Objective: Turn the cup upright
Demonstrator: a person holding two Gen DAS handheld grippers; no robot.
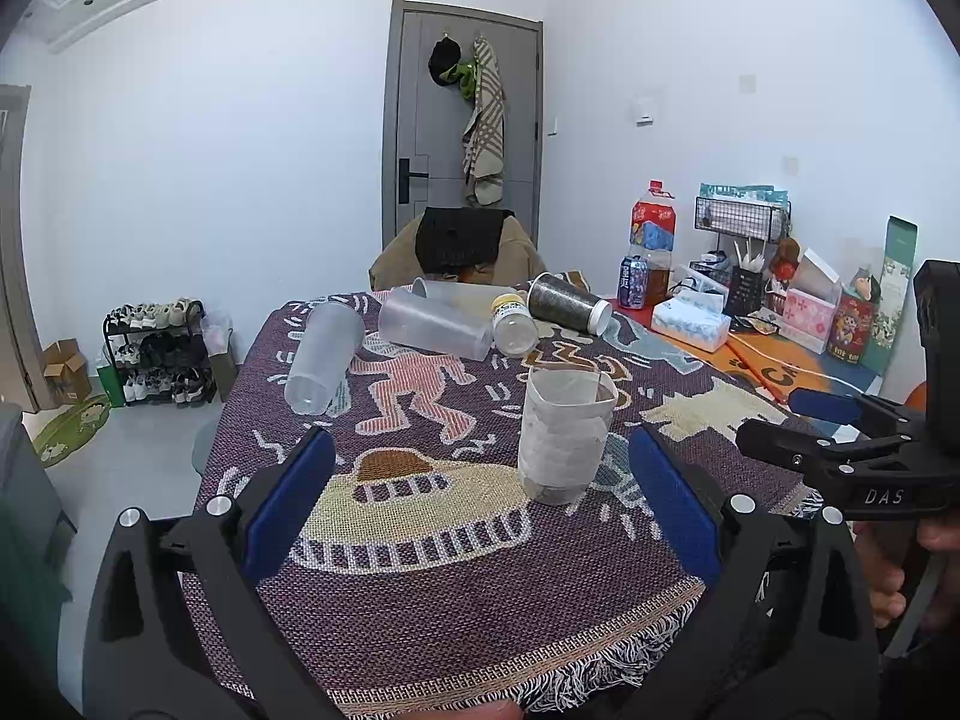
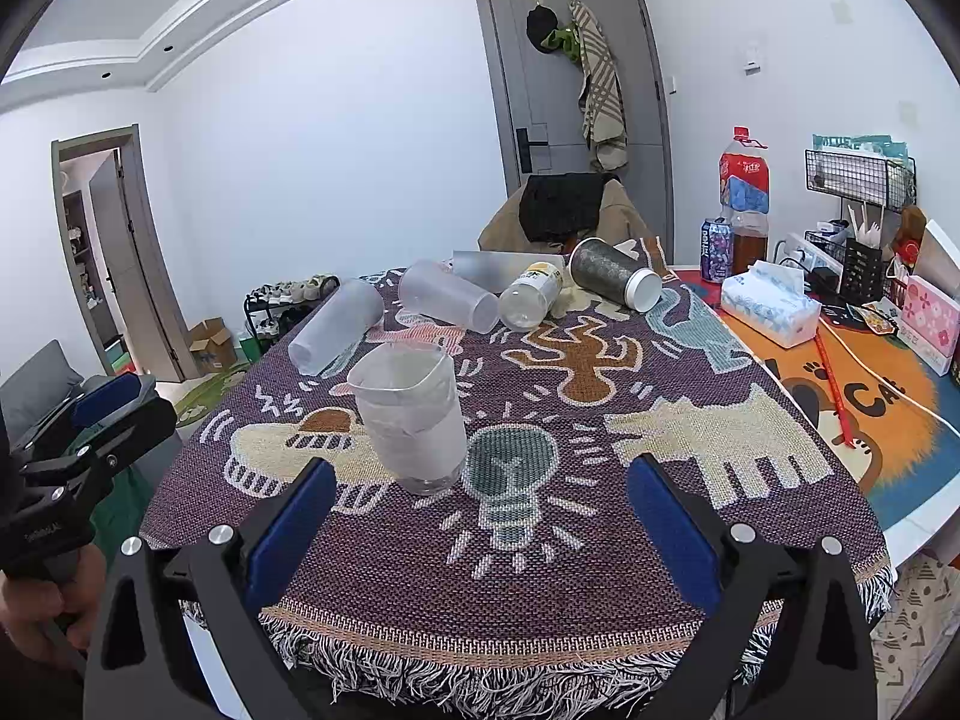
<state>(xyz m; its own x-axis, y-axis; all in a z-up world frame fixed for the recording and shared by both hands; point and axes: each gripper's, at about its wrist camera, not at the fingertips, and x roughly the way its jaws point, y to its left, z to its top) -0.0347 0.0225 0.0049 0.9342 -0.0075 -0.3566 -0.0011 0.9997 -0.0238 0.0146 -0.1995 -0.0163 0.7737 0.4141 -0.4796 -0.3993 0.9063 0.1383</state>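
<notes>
We see one cup (image 1: 564,435) already standing upright on the cloth (image 1: 420,570) near the front edge of the bench, its mouth up, so its long axis is vertical. It stands just ahead of our left hand-held gripper (image 1: 480,504), a little to the right side between the fingers, and ahead-left of our right hand-held gripper (image 2: 480,516). Both have their jaws spread wide and hold nothing. Several other cups lie on their sides toward the far edge; the nearest is the frosted cup (image 1: 324,360) at the far left, its axis pointing roughly toward us. We judge the left one is nearer to it.
</notes>
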